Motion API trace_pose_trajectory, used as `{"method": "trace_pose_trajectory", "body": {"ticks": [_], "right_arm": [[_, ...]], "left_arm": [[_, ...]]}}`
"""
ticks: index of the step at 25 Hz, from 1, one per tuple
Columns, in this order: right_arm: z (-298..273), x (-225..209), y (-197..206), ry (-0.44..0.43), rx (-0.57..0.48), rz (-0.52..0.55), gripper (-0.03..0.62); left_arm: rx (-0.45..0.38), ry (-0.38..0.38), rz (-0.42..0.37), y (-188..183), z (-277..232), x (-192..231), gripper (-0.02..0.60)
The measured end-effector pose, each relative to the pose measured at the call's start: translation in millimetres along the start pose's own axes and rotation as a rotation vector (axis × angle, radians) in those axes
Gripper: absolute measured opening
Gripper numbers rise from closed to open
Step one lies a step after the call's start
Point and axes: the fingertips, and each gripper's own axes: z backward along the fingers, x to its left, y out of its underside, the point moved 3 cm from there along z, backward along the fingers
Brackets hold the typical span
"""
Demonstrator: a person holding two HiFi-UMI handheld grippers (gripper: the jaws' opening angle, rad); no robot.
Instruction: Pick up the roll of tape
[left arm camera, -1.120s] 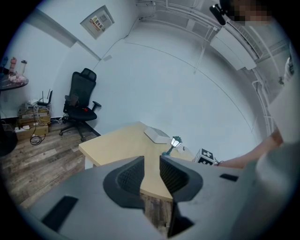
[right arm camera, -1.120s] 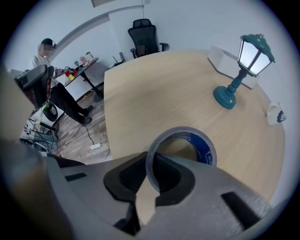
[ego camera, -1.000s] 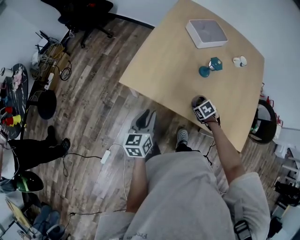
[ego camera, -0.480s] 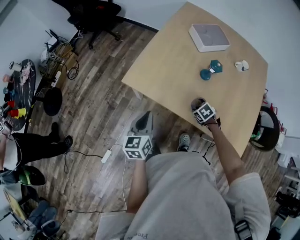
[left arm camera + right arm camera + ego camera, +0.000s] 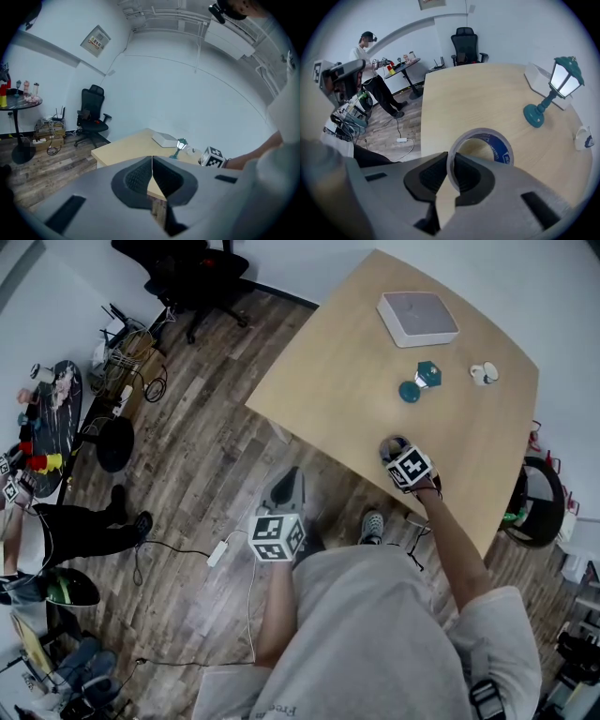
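Head view: right claw over the desk near its edge; left claw above the floor.
Left gripper view: jaws together, empty.
Right gripper view: jaws pinch the wall of the roll of tape — lift straight, grip firm.

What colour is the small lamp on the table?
The lamp is teal; right gripper view shows it best.

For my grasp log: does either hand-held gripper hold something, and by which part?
The right hand-held gripper pinches the roll of tape by its near wall, one jaw inside the ring. The left hand-held gripper holds nothing.
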Motion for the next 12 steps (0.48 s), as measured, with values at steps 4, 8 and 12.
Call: {"method": "trace_pose_trajectory", "body": {"ticks": [4, 8, 12], "right_arm": [[6.7, 5.1, -3.0, -0.022, -0.033, 0.03, 0.044], [14.1, 5.0, -2.8, -0.034, -0.061, 0.065, 0.044], [19.2, 4.2, -3.1, -0.042, -0.092, 0.088, 0.044]], "left_arm": [[-0.006, -0.016, -0.004, 3.2, 5.9, -6.6, 0.006], [0.012, -0.044, -0.018, 9.3, 7.1, -14.2, 0.006], [0.014, -0.07, -0.027, 12.9, 13.0, -19.6, 0.006]]}}
